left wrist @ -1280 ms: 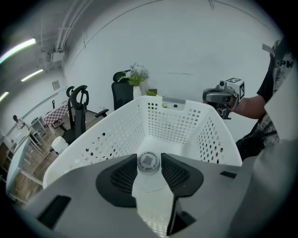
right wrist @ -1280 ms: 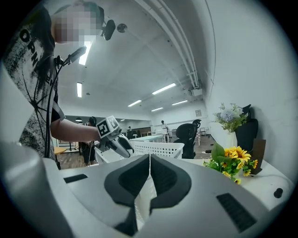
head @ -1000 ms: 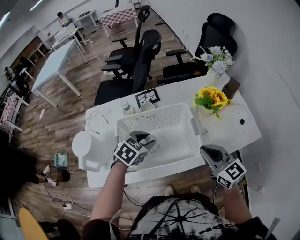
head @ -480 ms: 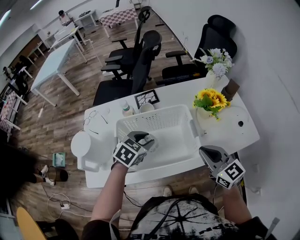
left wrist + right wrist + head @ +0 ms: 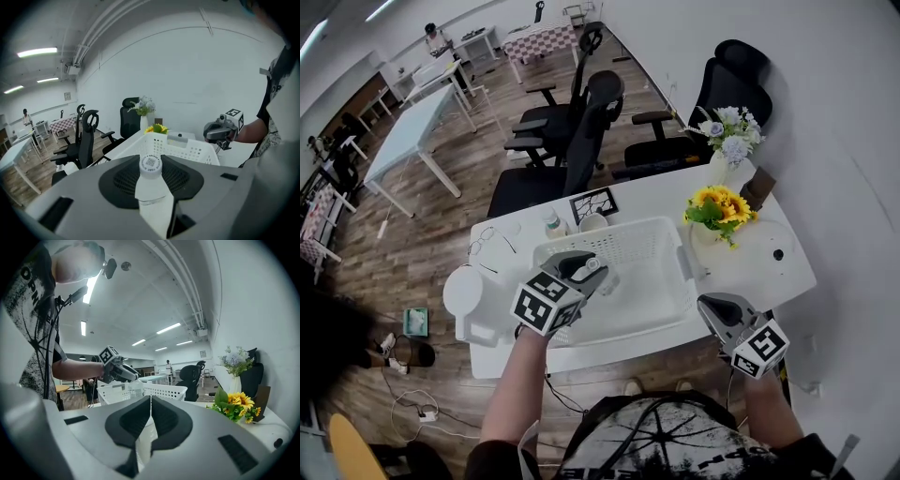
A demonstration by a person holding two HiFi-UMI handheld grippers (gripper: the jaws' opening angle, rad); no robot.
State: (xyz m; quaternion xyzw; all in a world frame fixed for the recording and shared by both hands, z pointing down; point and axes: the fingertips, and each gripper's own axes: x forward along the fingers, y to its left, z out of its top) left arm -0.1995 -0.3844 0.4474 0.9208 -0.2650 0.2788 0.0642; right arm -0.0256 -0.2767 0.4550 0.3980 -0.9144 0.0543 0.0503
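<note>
One white bottle (image 5: 151,190) clamped in left gripper (image 5: 150,165), cap forward along jaws; right gripper (image 5: 150,401) closed, empty

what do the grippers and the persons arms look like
Both the left gripper and right gripper are grey, rounded shells with black textured pads and a white cube bearing black square markers. The arms are bare below a black-and-white printed short-sleeved shirt.

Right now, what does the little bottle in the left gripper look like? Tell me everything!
The bottle is small and made of cloudy white plastic. Its round white cap has a square printed code on top. The left gripper clamps it between dark pads, cap pointing forward, away from the gripper. It hangs in the air above the white basket. Nothing else touches it.
</note>
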